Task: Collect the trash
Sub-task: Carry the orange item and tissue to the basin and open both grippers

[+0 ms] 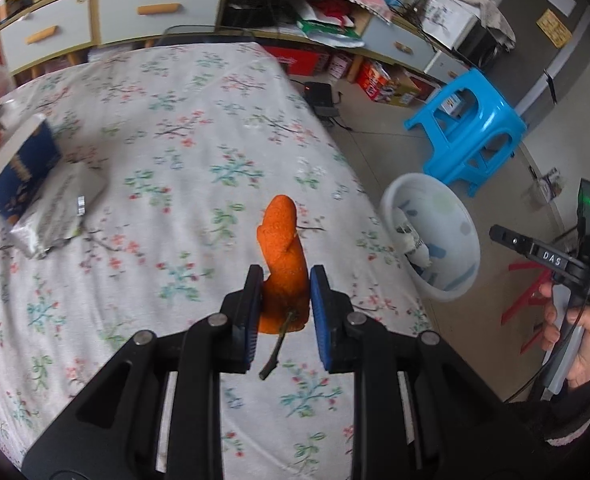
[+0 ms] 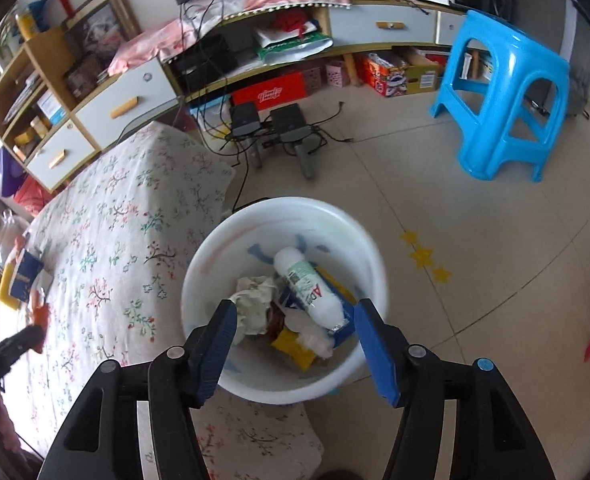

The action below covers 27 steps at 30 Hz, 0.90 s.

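In the left wrist view my left gripper (image 1: 286,298) is shut on a piece of orange peel (image 1: 282,240) with a short stem, held above the floral cloth (image 1: 175,140). A white basin (image 1: 461,280) stands on the floor to the right of the cloth. In the right wrist view my right gripper (image 2: 297,314) hangs open over that basin (image 2: 215,248), nothing between its fingers. Inside lie a white bottle (image 2: 309,284), crumpled tissue (image 2: 255,296), and yellow and blue wrappers. The left gripper (image 2: 19,342) with the peel (image 2: 41,312) shows at the left edge.
A blue-and-white box (image 1: 19,168) and a silver packet (image 1: 61,208) lie on the cloth at the left. A blue plastic stool (image 2: 503,96) stands on the tiled floor beyond the basin. Cables and black adapters (image 2: 271,128) lie by the low cabinet (image 2: 127,100). A hand (image 1: 575,340) grips the right tool.
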{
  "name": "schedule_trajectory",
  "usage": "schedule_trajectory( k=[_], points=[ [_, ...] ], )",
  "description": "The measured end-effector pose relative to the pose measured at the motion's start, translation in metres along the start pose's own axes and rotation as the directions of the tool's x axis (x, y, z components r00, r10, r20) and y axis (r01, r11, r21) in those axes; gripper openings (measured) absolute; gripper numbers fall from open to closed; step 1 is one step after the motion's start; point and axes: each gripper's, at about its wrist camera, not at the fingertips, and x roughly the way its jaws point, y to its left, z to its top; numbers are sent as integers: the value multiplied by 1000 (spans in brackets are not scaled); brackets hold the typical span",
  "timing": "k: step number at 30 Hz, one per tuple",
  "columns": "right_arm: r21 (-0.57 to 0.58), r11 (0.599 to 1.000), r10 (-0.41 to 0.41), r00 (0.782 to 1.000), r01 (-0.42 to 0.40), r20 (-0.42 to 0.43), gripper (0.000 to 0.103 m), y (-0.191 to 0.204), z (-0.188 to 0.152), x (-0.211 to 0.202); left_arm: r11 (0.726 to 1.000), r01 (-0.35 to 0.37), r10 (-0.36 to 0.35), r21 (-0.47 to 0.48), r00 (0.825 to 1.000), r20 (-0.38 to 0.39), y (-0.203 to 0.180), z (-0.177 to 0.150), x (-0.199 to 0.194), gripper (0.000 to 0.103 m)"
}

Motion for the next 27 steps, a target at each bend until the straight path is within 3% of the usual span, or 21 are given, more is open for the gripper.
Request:
schedule_trajectory(
  k=[14, 21, 22, 23, 24, 25, 27],
  points=[
    [70, 996, -49, 998, 46, 44, 73, -51, -10, -31, 980, 112, -101, 163, 992, -75, -119, 20, 63, 25],
    [89, 995, -54, 997, 49, 53, 73, -66, -11, -35, 970, 132, -121, 206, 991, -62, -145, 28, 81, 26],
    [92, 995, -52, 997, 47, 54, 73, -67, -10, -36, 967, 145, -137, 209, 989, -50, -145, 29, 81, 28],
    [95, 994, -50, 997, 44, 56, 73, -66, -10, -36, 965, 146, -140, 216, 989, -41, -147, 31, 82, 43],
    [96, 994, -48, 997, 42, 58, 73, -66, -10, -37, 969, 121, -117, 214, 993, -31, -147, 32, 82, 69],
    [95, 995, -47, 997, 41, 59, 73, -66, -10, -37, 974, 98, -97, 204, 995, -11, -145, 33, 80, 78],
    [91, 995, -47, 997, 41, 64, 73, -64, -10, -38, 976, 91, -95, 196, 995, 11, -141, 33, 76, 82]
  ],
)
